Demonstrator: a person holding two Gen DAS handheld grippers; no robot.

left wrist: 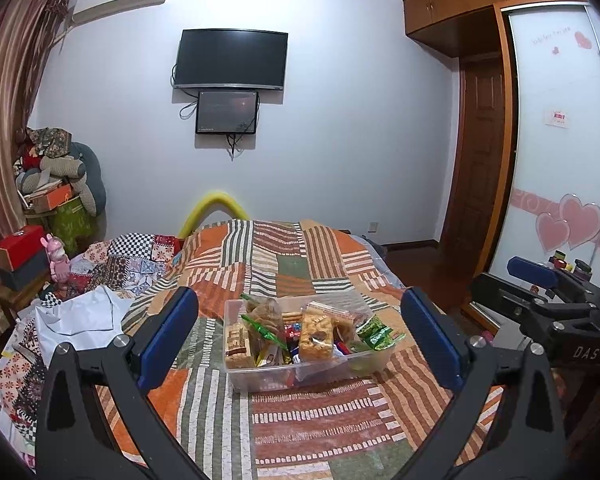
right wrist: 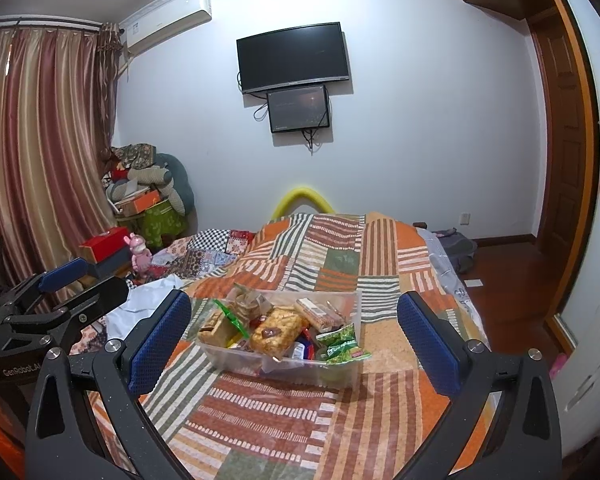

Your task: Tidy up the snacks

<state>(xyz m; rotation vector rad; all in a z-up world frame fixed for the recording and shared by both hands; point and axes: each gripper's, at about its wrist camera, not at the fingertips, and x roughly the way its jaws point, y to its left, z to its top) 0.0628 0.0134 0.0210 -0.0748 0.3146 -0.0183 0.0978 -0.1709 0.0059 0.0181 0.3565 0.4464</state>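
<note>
The snacks (left wrist: 300,332) sit heaped in a clear tub (left wrist: 260,378) on the bed (left wrist: 308,420), out on the striped quilt, a little in from its right edge. The packets are piled loosely above the rim: a rice-cracker pack (left wrist: 317,336) stands on end in the middle, a clear bag (left wrist: 265,316) leans behind it, and the green packets (left wrist: 376,332) hang over the right-hand wall.

Both grippers hover short of the tub, each with jaws spread wide and nothing between them. The left gripper (left wrist: 300,340) faces it squarely; the right gripper (right wrist: 296,344) comes at it from the right side.

The trouble I'd expect lies in that heap. A finger pushing in for one packet will likely nudge its neighbours, and the green ones look ready to slip out onto the quilt. The bed is soft, so pressing on the tub's wall could tip or slide it. The crackers would crush under a hard squeeze, and the two grippers, close together, could knock each other.
</note>
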